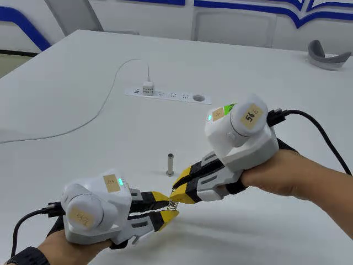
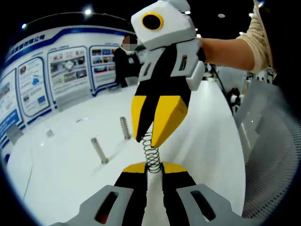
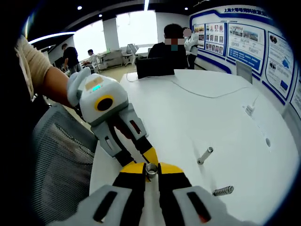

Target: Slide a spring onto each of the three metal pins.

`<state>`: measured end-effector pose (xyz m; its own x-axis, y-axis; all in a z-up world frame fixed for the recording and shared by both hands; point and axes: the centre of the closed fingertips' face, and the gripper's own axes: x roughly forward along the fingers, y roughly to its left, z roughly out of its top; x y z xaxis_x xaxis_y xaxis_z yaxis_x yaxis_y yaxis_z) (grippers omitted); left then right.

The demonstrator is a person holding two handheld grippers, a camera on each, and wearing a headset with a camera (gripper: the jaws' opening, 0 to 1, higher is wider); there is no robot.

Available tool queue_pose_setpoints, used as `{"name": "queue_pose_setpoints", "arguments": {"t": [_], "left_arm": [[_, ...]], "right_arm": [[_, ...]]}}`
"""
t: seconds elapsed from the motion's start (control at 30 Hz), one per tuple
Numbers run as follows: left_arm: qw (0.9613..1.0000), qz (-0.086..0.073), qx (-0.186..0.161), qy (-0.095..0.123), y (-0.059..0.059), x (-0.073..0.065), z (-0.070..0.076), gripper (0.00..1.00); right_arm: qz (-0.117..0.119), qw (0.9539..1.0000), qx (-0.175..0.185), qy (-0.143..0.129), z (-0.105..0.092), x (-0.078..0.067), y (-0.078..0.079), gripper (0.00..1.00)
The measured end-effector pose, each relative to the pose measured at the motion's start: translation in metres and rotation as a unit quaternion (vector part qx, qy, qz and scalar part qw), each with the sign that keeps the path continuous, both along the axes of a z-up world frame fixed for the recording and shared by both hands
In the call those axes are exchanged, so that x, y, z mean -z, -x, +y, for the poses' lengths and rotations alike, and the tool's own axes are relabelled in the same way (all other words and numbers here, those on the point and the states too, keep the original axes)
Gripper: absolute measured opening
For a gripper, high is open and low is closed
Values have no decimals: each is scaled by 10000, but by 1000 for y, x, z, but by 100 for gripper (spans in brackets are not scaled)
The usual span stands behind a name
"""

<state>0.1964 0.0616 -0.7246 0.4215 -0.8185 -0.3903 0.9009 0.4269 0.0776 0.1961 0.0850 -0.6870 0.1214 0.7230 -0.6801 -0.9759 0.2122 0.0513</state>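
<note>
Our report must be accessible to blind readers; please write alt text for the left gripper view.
Two yellow-tipped grippers pinch one small spring between them above a white table: the left gripper from below, the right gripper from above. Behind stand a bare metal pin and a spring-covered pin.

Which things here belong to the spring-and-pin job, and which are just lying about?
For the job: spring, gripped by left gripper and right gripper; bare pin; pin already wearing a spring.
Lying about: power strip; charger with cable; grey curved object.
</note>
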Motion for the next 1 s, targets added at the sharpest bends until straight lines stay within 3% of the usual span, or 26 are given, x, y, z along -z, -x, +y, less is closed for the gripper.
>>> {"name": "queue_pose_setpoints", "arguments": {"t": [0.37,0.53,1.0], "left_arm": [[9992,276,-141,244,-2,-3,2,10],[9989,298,-181,312,-3,-4,2,10],[9987,302,-203,356,-4,-6,2,10]], "right_arm": [[-119,9999,9,-90,4,-3,-2,12],[-149,9999,0,-76,4,0,0,16],[-251,9996,46,-100,3,-2,-4,12]]}}
